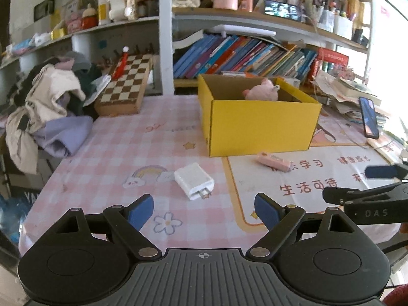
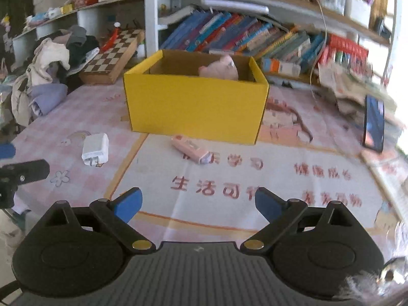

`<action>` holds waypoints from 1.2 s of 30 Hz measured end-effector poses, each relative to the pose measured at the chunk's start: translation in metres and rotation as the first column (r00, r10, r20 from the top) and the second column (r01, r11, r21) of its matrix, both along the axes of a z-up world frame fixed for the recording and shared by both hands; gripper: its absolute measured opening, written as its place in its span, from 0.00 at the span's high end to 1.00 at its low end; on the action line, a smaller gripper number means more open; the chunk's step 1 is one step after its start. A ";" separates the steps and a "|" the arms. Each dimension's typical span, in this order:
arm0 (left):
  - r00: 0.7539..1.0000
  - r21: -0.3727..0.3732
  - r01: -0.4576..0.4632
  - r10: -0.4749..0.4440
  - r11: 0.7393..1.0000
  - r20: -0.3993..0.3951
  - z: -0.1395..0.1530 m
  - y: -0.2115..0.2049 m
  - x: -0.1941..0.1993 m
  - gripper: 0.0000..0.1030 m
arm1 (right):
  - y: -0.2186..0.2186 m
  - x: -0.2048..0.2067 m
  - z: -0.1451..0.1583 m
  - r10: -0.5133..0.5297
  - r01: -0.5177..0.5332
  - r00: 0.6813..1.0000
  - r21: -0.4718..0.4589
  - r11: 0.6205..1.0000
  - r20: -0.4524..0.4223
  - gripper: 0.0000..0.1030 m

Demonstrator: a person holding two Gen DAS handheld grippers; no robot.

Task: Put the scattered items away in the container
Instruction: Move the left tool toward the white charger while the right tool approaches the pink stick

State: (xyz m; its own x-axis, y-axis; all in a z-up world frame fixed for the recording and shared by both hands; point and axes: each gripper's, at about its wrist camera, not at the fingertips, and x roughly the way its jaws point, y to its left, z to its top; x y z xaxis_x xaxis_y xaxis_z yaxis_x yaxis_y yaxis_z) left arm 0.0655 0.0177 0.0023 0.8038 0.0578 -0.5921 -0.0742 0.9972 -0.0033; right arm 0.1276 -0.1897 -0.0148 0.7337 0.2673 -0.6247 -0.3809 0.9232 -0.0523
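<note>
On the pink checked tablecloth [image 1: 122, 153], a white charger [image 1: 193, 181] and a pink case [image 2: 190, 150] lie before the yellow box [image 2: 196, 107], which holds a pink plush [image 2: 220, 70]. Both the left gripper [image 1: 204, 213] and right gripper [image 2: 197, 204] hang spread wide, grasping nothing.

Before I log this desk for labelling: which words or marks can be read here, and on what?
"DAS": on the right gripper, white letters on its black body.
"生活可待": red print on the table mat.
"学习": red print on the same mat, higher up.
Book spines, shelf boxes and the pink case: print too small or blurred to read.
</note>
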 end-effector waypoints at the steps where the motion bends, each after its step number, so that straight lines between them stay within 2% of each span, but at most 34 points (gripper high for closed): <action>1: 1.000 0.008 0.001 -0.001 1.000 -0.001 -0.001 -0.001 0.001 0.14 | 0.001 0.000 0.000 0.003 -0.002 1.000 -0.012 1.000 0.012 0.07; 3: 1.000 0.017 -0.002 0.002 1.000 -0.002 -0.002 0.000 0.002 0.14 | 0.002 -0.001 -0.001 0.008 -0.007 0.999 -0.036 0.999 0.034 0.08; 12: 1.000 0.033 -0.020 0.020 0.999 -0.008 -0.005 0.001 0.006 0.14 | -0.004 0.007 -0.004 -0.012 0.012 1.000 0.009 1.000 -0.018 0.08; 31: 1.000 0.050 0.003 -0.002 0.999 -0.031 -0.017 -0.002 0.014 0.14 | 0.000 0.016 -0.012 0.001 0.000 0.998 0.013 1.000 -0.058 0.10; 36: 1.000 0.046 0.002 -0.001 0.999 -0.026 -0.018 0.000 0.017 0.14 | 0.002 0.019 -0.014 0.018 -0.017 0.998 0.010 1.000 -0.061 0.18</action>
